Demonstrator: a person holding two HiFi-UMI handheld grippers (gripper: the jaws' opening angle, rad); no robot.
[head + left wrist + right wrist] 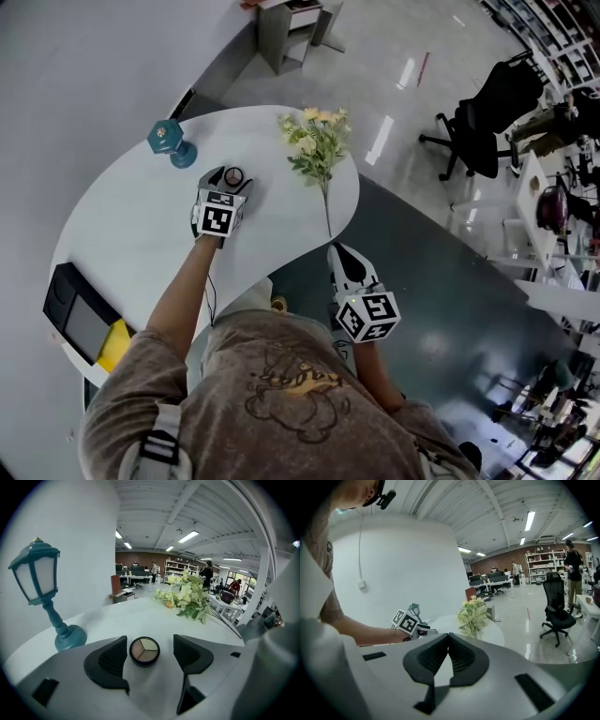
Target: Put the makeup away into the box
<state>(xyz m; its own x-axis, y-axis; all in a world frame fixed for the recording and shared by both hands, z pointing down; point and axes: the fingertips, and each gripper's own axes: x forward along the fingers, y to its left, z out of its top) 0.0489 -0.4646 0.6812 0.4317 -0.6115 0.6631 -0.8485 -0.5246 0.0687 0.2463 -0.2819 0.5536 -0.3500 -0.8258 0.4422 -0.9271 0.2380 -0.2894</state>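
A small round eyeshadow compact (233, 175) (144, 650) with three tan shades lies flat on the white table (131, 234). My left gripper (228, 179) (150, 652) is down over it, jaws open on either side. A gap shows between each pad and the compact's rim. At the table's near left edge sits a black box (73, 312) with something yellow beside it. My right gripper (340, 253) (448, 638) hangs off the table's right edge over the floor, shut, with nothing between its fingers.
A teal lantern ornament (172, 141) (40, 588) stands to the left of the compact. A bunch of pale artificial flowers (317, 141) (185, 596) (472, 613) lies at the table's far right. A black office chair (487, 117) stands on the floor beyond.
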